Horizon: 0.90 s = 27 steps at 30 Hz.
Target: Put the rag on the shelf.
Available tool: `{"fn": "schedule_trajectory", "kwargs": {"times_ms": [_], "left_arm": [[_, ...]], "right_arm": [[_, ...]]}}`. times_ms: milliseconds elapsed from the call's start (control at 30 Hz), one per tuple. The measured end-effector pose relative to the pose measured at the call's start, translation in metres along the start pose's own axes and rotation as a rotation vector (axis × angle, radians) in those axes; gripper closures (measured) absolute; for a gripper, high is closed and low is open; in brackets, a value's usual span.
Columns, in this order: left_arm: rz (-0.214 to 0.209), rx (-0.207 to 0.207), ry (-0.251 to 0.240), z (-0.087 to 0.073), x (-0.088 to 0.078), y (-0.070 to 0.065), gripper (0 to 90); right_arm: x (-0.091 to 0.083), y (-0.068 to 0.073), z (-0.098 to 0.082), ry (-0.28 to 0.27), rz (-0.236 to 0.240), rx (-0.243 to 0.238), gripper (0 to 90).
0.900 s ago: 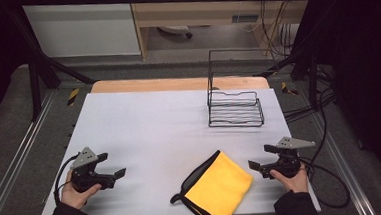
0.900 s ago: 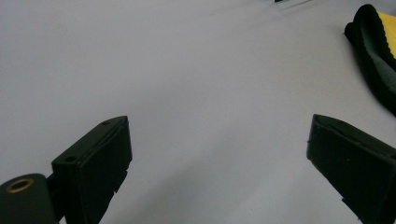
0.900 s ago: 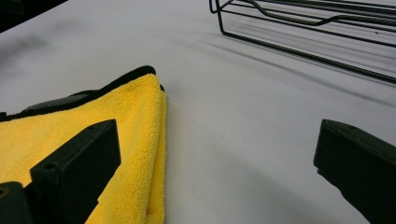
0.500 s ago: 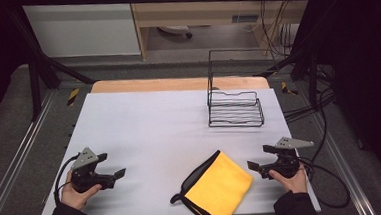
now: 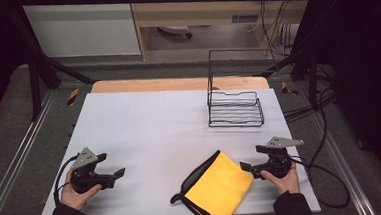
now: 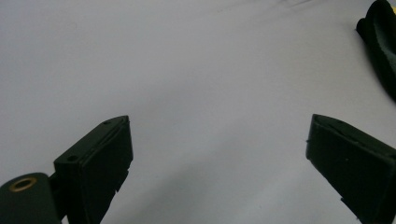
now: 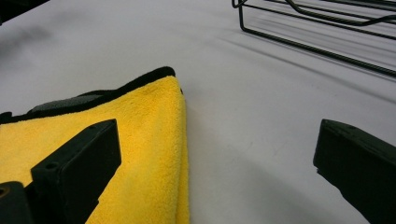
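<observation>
Left gripper [image 5: 113,174] sits at the table's 7 o'clock corner, jaws spread wide, nothing between them. In the left gripper view it's looking across bare white table [image 6: 196,84], with a dark edge of the cloth [image 6: 380,42] at 2 o'clock of that view, well apart from the jaws.

The yellow microfibre cloth [image 5: 218,188], black-bound edge, lies folded at the table's 5 o'clock, its near corner hanging over the front edge. A black loop or tab sticks out on its left side.

Right gripper [image 5: 246,168] is at the cloth's 3 o'clock, just beside its right corner. Jaws spread; in the right gripper view the cloth's [image 7: 140,154] folded edge runs up between them, with one jaw over the fabric and the other over bare table. Can't tell whether a jaw touches the cloth. Not pinching yet.

Wire rack [image 5: 235,108] stands at the table's 1 o'clock, well apart from both grippers, nothing in it.

Judgement: this is the approach step, with the right gripper lined up on the cloth's right corner and no grasp made. Next move calls for dropping the lower jaw to table level, sliding it under the edge and closing on all layers; risk is catching the top layer alone.
</observation>
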<state>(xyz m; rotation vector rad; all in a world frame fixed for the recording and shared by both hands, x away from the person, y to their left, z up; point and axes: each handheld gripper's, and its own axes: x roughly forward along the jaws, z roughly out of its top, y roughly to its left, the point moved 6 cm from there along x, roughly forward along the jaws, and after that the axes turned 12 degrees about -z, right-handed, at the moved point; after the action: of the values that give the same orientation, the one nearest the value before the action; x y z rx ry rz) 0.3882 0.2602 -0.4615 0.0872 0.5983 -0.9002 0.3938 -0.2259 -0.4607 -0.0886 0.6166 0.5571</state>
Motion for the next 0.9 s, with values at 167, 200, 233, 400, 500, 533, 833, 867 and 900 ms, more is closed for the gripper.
{"fn": "schedule_trajectory", "kwargs": {"times_ms": [167,200,233,400,500,533,833,867,900], "left_arm": [[0.004,-0.006,-0.003,0.000,0.001,0.000,7.6],[0.006,-0.006,-0.002,0.000,0.001,0.001,7.7],[0.008,-0.007,-0.001,0.000,0.001,0.001,7.7],[0.014,-0.012,-0.001,-0.001,0.001,0.001,8.1],[0.018,-0.016,0.002,-0.001,0.000,0.002,8.5],[0.018,-0.017,0.001,-0.001,0.000,0.002,8.5],[0.024,-0.017,0.001,-0.001,0.000,0.003,9.1],[0.025,-0.018,0.001,-0.001,0.000,0.003,9.3],[0.026,-0.019,0.004,-0.001,0.000,0.004,9.4]], "right_arm": [[0.005,0.009,0.005,0.009,-0.006,-0.003,4.2],[0.006,0.011,0.006,0.012,-0.011,-0.012,4.7],[0.008,0.013,0.008,0.014,-0.015,-0.015,5.4],[0.017,0.027,0.014,0.043,0.011,-0.040,14.7],[0.027,0.035,0.017,0.078,0.019,-0.038,21.4],[0.031,0.037,0.018,0.088,0.024,-0.052,24.2],[0.058,0.045,0.012,0.186,-0.007,-0.099,45.5],[0.060,0.045,0.011,0.191,0.000,-0.100,47.8],[0.062,0.046,0.011,0.191,0.004,-0.106,48.9]]}}
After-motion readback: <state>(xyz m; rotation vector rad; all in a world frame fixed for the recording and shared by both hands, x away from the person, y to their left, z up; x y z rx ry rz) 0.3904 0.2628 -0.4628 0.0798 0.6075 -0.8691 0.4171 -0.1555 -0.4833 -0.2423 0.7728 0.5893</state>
